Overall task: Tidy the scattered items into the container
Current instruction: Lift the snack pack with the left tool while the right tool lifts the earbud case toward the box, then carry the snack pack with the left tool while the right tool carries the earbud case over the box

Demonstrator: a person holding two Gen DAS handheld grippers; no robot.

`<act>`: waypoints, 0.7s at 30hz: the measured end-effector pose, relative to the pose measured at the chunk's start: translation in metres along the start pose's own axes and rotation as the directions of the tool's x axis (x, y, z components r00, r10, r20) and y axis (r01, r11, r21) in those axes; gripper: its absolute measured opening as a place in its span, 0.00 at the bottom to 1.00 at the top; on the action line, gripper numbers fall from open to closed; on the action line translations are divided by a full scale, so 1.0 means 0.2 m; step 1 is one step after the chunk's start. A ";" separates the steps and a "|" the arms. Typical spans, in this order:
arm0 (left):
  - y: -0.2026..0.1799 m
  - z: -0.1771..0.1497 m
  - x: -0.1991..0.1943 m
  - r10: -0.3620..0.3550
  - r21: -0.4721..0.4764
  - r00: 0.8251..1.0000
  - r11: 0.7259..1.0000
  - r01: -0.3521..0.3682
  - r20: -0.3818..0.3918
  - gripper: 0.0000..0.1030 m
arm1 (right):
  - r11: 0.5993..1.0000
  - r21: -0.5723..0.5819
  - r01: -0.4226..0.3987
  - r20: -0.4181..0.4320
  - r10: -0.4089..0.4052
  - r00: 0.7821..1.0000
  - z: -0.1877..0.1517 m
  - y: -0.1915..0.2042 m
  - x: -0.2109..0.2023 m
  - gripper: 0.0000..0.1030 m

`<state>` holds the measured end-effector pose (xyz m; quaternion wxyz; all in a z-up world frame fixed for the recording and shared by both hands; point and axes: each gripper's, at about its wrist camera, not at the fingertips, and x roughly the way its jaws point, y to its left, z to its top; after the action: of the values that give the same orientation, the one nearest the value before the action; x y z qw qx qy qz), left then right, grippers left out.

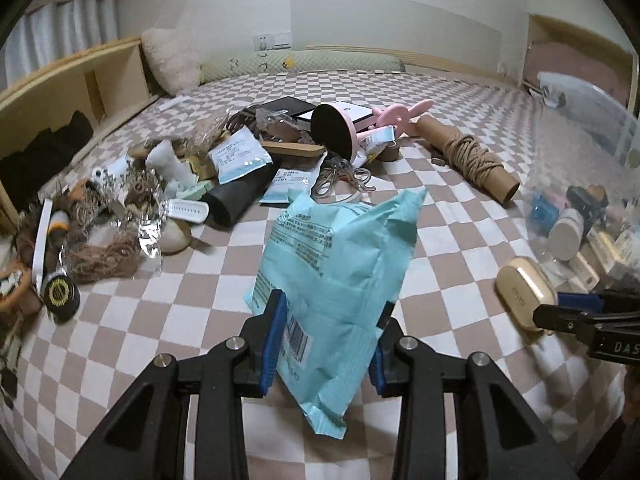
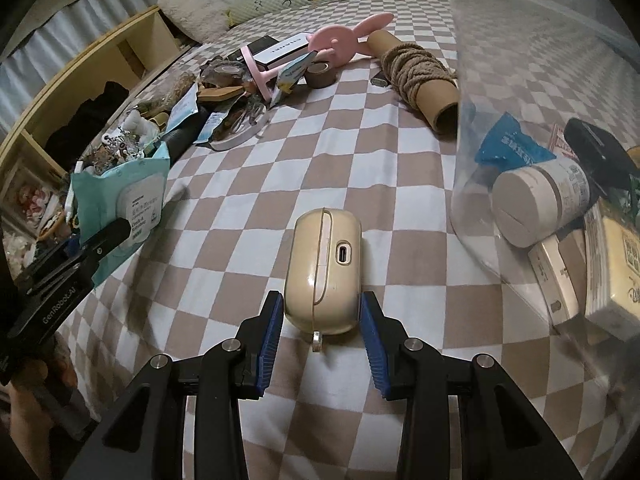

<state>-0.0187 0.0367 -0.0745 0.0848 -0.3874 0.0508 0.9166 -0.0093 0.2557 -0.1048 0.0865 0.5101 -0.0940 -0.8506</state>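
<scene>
Over by the clear container (image 2: 520, 80) on the bed, both claws are loaded up.

Right claw (image 2: 322, 316) is clamped on the beige earbud case (image 2: 323, 272), long axis running straight out along the fingers, with the container just off to its right, so that hand is the nearer one. Left claw (image 1: 326, 344) is pinched on the teal wipes pack (image 1: 340, 264), well left of the container. Container already has a bottle and boxes in it. Big pile of clutter (image 1: 168, 176) sits far left of the container, and the rope-wrapped tube (image 2: 416, 76) sits just beside its wall.
</scene>
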 end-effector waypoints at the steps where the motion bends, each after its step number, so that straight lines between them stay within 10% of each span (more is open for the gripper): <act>1: 0.00 0.00 0.00 0.001 0.006 1.000 1.000 -0.001 0.002 0.36 | 1.000 -0.002 0.004 0.001 -0.004 1.000 0.00 0.00 0.01 0.38; 21: 0.05 0.03 -0.03 -0.033 -0.079 0.999 0.996 0.035 0.027 0.32 | 0.999 0.048 0.018 -0.014 -0.017 1.000 0.06 -0.02 0.11 0.40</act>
<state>-0.0213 0.0263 -0.0661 0.0858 -0.3796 0.0068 0.9211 -0.0298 0.2551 -0.1197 0.0675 0.5184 -0.1093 -0.8455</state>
